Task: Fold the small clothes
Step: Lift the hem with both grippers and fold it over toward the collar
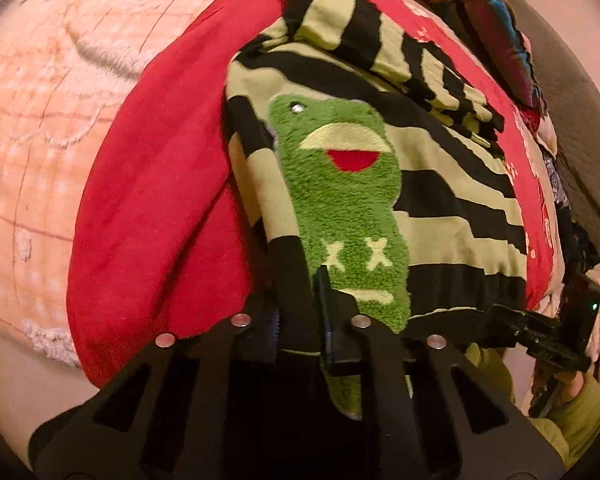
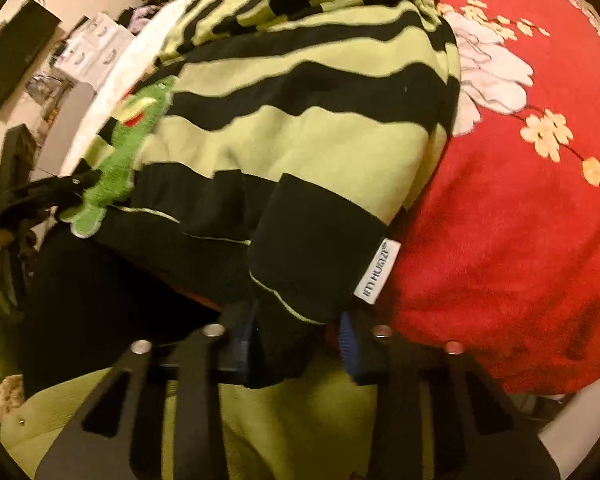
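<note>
Both grippers are clamped on the near black hem of 1 striped sweater. The left gripper pinches the hem corner by the green frog patch; the right gripper grips the opposite corner, beside the white label. From there the sweater runs away across the red blanket, sleeves bunched at the far end. Folding looks barely begun: no fold is visible in the body, every fold remains.

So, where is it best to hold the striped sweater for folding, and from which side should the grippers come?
Probably the black bottom hem of the striped sweater, one gripper near each corner, coming from the near edge. The hem lies nearest and runs straight across, and the left gripper and right gripper are already there.
</note>
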Action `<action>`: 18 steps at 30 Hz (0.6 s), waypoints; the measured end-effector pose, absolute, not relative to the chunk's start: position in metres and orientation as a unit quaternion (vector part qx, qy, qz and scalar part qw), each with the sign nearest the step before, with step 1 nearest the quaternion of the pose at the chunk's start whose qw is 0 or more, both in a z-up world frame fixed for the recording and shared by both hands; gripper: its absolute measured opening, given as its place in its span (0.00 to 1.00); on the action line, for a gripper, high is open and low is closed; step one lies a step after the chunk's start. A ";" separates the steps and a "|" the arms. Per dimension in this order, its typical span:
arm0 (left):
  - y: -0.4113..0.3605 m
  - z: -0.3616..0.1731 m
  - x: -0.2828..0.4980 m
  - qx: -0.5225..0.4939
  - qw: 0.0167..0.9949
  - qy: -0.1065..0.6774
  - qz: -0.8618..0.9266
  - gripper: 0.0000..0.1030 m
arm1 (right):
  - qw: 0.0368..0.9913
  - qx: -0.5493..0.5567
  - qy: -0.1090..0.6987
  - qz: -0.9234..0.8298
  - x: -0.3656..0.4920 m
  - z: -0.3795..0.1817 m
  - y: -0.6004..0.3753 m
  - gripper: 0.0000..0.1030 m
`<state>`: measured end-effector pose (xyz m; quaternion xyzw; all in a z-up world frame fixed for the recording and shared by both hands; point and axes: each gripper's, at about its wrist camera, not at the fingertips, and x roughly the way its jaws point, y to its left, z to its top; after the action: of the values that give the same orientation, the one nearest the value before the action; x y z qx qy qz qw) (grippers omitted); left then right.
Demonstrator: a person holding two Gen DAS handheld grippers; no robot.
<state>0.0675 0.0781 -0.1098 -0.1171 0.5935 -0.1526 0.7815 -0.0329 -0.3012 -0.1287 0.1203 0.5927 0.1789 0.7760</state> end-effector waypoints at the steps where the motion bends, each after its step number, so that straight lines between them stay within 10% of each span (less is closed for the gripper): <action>1: 0.077 -0.107 0.068 -0.116 0.783 0.591 -0.156 0.07 | 0.778 0.124 0.586 0.191 -0.033 -0.124 -0.302 0.23; 18: 0.070 -0.052 0.129 -0.215 0.816 0.505 -0.182 0.06 | 0.824 0.247 0.452 0.235 0.048 -0.049 -0.346 0.19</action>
<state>0.1287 0.0698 -0.0522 -0.2154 0.5051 -0.1819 0.8157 0.0481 -0.3461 -0.0492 0.2467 0.4525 0.2349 0.8242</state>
